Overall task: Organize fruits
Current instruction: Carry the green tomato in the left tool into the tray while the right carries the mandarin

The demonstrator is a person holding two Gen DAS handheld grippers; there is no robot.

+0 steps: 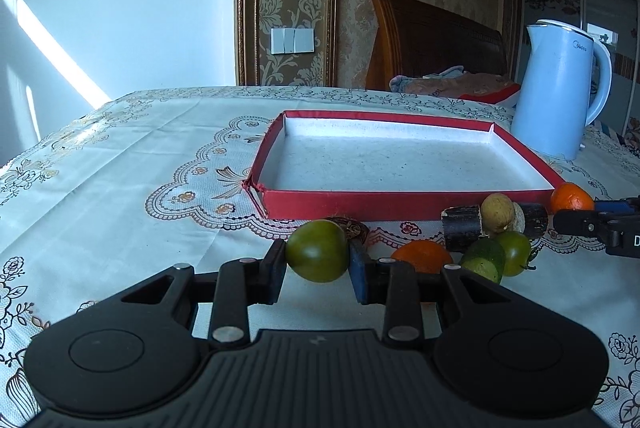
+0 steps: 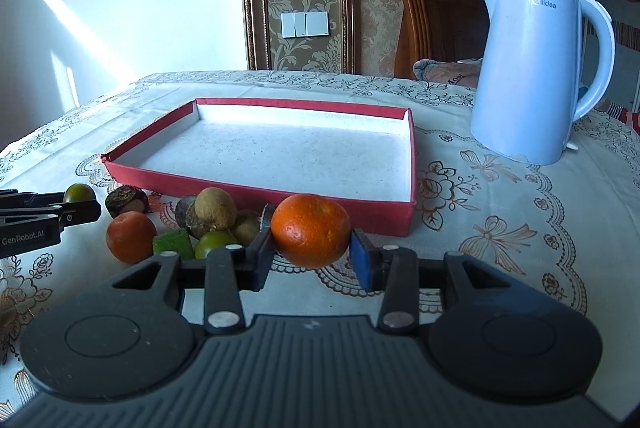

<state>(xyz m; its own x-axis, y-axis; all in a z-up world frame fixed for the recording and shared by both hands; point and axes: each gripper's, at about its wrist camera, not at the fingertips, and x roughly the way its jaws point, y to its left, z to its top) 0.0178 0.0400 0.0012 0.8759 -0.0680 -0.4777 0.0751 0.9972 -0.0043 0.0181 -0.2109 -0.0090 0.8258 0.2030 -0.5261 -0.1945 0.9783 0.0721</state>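
Note:
My left gripper point(image 1: 318, 260) is shut on a green tomato point(image 1: 317, 250), held just above the cloth in front of the red tray point(image 1: 340, 203). My right gripper point(image 2: 312, 252) is shut on an orange point(image 2: 311, 230) near the tray's front right corner point(image 2: 384, 218). The tray's white inside holds nothing. Between the grippers lies a pile of fruit: a second orange point(image 2: 131, 236), a green cube piece point(image 2: 173, 243), a small green tomato point(image 2: 212, 243), a tan round fruit point(image 2: 215, 214) and a dark brown fruit point(image 2: 126, 201). The left gripper with its tomato also shows in the right wrist view point(image 2: 80, 194).
A light blue electric kettle point(image 2: 532, 76) stands right of the tray on the floral tablecloth point(image 2: 500, 220). A wooden chair back point(image 2: 436, 24) with clothes is behind the table. Dark cylinder pieces point(image 1: 462, 228) lie in the fruit pile.

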